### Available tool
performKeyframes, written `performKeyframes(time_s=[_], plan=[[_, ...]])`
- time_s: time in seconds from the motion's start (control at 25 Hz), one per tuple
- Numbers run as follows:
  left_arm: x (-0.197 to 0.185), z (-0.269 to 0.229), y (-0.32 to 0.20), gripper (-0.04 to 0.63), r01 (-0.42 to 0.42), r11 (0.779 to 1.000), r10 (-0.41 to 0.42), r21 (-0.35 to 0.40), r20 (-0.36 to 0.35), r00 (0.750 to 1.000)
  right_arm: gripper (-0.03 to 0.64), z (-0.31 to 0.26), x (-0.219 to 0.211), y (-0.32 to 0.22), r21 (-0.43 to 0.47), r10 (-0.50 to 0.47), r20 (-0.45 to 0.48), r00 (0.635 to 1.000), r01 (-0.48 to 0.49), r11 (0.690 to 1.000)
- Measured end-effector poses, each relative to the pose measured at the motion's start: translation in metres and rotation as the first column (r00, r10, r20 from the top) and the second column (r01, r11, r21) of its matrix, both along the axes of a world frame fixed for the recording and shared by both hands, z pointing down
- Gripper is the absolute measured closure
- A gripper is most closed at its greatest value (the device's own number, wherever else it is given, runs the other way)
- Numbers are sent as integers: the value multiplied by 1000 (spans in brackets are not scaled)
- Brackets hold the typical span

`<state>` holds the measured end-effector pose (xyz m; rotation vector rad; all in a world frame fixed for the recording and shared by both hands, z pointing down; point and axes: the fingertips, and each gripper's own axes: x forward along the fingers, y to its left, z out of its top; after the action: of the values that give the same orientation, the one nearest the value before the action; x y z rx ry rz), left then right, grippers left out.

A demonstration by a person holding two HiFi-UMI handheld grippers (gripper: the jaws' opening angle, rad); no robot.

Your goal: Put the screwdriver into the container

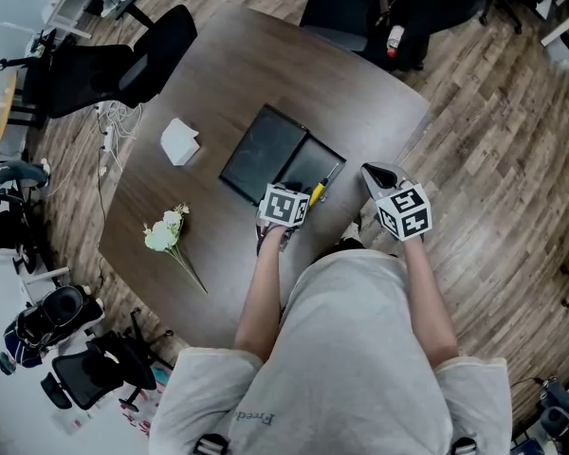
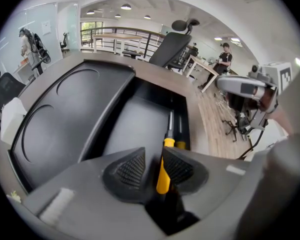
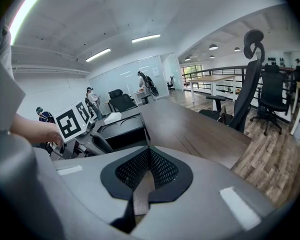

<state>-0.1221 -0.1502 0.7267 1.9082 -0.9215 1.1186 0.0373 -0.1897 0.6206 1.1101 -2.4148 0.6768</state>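
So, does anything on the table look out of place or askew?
Only the flower: it lies flat on the table, with no vase. The screwdriver lies straight along the container's edge.

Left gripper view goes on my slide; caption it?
Left tool, jaws open, straddles the yellow-handled screwdriver lying in the black container.

Left tongs (image 2: 154, 165) pointing steeply down, jaws apart, right tongs (image 3: 149, 156) jaws together, empty

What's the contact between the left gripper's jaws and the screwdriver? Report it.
Cannot tell. The left gripper view shows the screwdriver between the left gripper's open jaws, clear of one, edge-to-edge with the other.
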Motion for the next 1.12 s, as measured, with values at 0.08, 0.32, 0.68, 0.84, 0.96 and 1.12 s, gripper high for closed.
performKeyframes(time_s=[0.08, 0.32, 0.68, 0.84, 0.96, 1.12], plan=[[-1, -4, 1, 430, 7, 1000, -7, 12, -3, 1000, 615, 0, -1, 2, 2, -2, 0, 1000, 2, 1000], [-4, -19, 0, 430, 30, 998, -29, 62, -22, 999, 615, -2, -7, 6, 9, -19, -2, 1000, 19, 1000], [-10, -51, 1, 430, 113, 986, -99, 125, -113, 989, 615, -1, -22, 12, 1, -56, 9, 998, 56, 998], [-18, -60, 2, 430, 150, 977, -131, 153, -129, 983, 615, -2, -28, 13, -1, -67, 15, 998, 67, 998], [-25, -63, 4, 430, 174, 970, -152, 172, -134, 979, 615, -1, -34, 16, -3, -80, 14, 997, 80, 997], [-31, -65, 10, 430, 196, 963, -172, 187, -138, 975, 615, 1, -40, 20, -12, -90, 14, 996, 90, 996]])
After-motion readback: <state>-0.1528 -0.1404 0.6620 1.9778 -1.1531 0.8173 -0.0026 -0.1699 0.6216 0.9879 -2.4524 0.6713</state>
